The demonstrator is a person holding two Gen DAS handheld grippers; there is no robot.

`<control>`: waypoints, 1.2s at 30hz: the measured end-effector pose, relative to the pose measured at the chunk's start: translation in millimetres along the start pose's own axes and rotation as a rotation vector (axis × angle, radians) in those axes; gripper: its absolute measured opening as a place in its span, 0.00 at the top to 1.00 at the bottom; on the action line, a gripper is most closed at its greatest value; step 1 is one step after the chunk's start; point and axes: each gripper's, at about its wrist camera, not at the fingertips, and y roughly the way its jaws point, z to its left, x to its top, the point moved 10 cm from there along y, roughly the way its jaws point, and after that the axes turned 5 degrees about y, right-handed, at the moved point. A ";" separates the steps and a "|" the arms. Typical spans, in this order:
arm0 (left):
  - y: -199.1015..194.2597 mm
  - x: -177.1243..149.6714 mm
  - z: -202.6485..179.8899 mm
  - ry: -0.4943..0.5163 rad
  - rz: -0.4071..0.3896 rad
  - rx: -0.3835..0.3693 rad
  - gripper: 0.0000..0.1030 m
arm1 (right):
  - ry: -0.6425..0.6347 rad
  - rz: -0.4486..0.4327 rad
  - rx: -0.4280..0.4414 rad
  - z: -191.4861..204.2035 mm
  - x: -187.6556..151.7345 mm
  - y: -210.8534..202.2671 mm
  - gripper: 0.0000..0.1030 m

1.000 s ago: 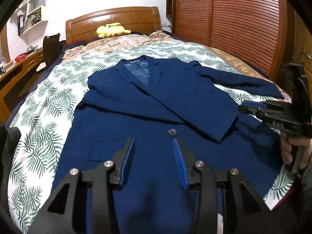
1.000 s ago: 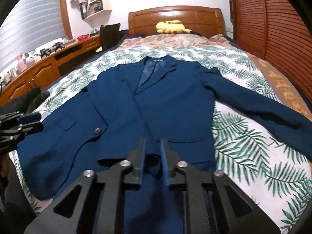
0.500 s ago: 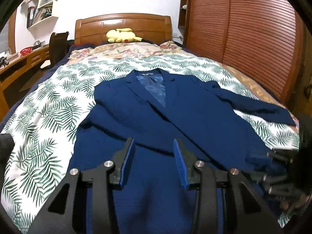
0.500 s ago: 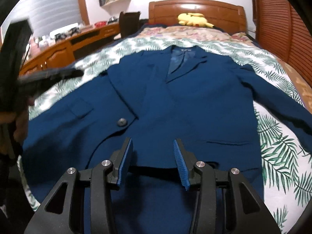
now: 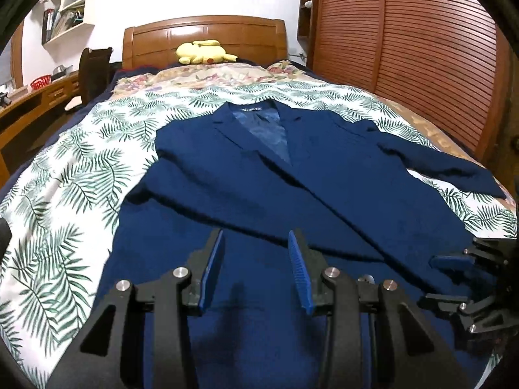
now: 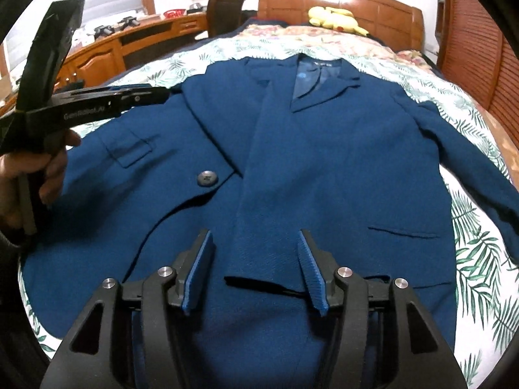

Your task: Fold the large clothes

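Observation:
A dark blue suit jacket [image 5: 324, 175] lies face up on the bed, collar toward the headboard; it also shows in the right wrist view [image 6: 324, 149]. Its left sleeve is folded across the front and its right sleeve [image 5: 447, 168] lies spread out to the side. My left gripper [image 5: 256, 265] is open and empty above the jacket's lower left part. My right gripper [image 6: 256, 265] is open and empty just above the front panel's bottom edge. The left gripper also shows at the left of the right wrist view [image 6: 142, 94], and the right gripper at the lower right of the left wrist view [image 5: 454, 278].
The bed has a palm-leaf sheet [image 5: 74, 188], a wooden headboard [image 5: 204, 39] and a yellow plush toy [image 5: 202, 52]. A slatted wooden wardrobe [image 5: 405, 48] stands on the right. A wooden desk [image 6: 107, 55] and a chair [image 6: 223, 13] stand on the left.
My right gripper has opened and let go of the jacket's front edge, then moved closer over the jacket. My left gripper has shifted and stays open.

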 end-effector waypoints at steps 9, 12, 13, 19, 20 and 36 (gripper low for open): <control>-0.5 -5.2 -0.3 -0.006 -0.017 0.016 0.62 | 0.008 -0.004 0.020 -3.2 5.5 -3.9 0.92; 0.6 -6.6 1.5 -0.015 -0.015 0.022 0.62 | 0.046 -0.072 0.017 -17.1 22.5 -22.7 0.97; 0.9 -7.7 1.5 -0.017 -0.014 0.022 0.62 | 0.065 -0.104 -0.006 -28.5 31.0 -32.7 0.97; 5.4 -9.3 0.2 -0.013 -0.002 0.022 0.62 | 0.154 -0.209 -0.129 -87.3 56.1 -64.2 0.98; 5.6 -9.2 0.2 -0.012 -0.002 0.022 0.62 | 0.166 -0.216 -0.155 -97.8 58.3 -65.8 0.98; 8.1 -10.7 -0.8 0.000 0.010 0.026 0.62 | 0.257 -0.100 -0.308 -154.2 33.7 -20.5 0.61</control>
